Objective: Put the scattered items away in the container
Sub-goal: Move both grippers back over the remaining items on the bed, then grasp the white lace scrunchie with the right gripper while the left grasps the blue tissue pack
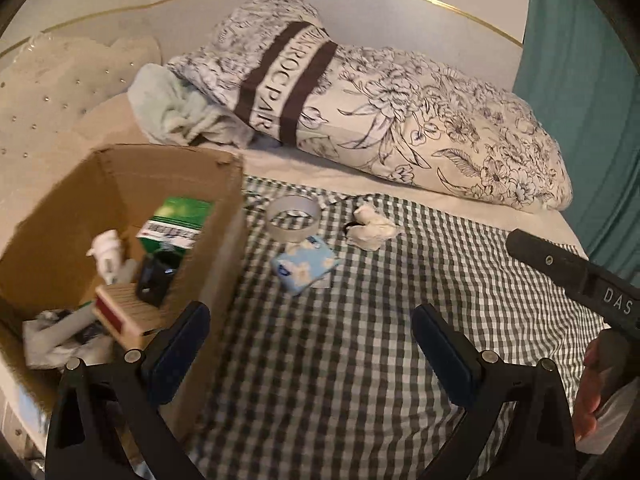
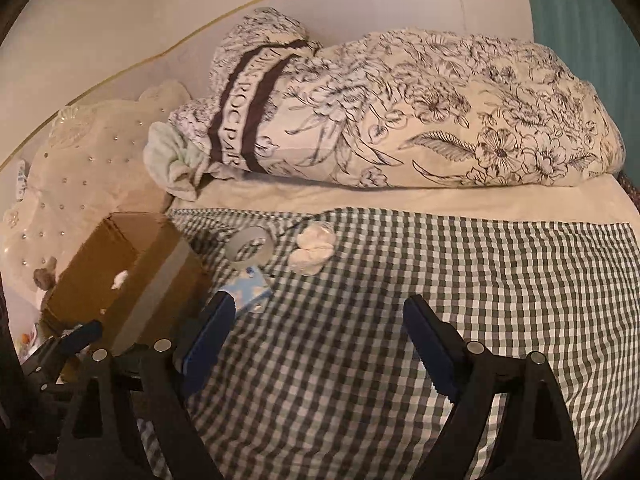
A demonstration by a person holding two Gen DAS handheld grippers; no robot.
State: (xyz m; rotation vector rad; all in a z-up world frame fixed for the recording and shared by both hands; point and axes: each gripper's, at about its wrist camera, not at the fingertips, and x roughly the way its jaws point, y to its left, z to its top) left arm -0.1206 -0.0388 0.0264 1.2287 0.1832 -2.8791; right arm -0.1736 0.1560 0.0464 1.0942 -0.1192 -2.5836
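**Between picks: both grippers empty, three items still on the cloth**

Cardboard box (image 1: 120,216) sits at the left edge of the checked cloth (image 1: 360,340), already part filled: green packet (image 1: 178,220), small wooden box (image 1: 124,316), dark object, white bits. Left out, close together just right of the box: tape roll (image 1: 294,216), blue tissue pack (image 1: 304,266), crumpled white wad (image 1: 370,228).

Left gripper (image 1: 312,344) jaws spread wide, nothing between them, left finger overlapping the box's near corner. Right gripper (image 2: 320,344) equally wide and empty, over bare cloth, tissue pack (image 2: 250,292) just beyond its left finger.

Step in hand, by my reading: reach for the next item. Tissue pack is nearest. Next move calls for advancing until the pack lies between the pads, then closing. Wad is soft and blurred, possibly tissue
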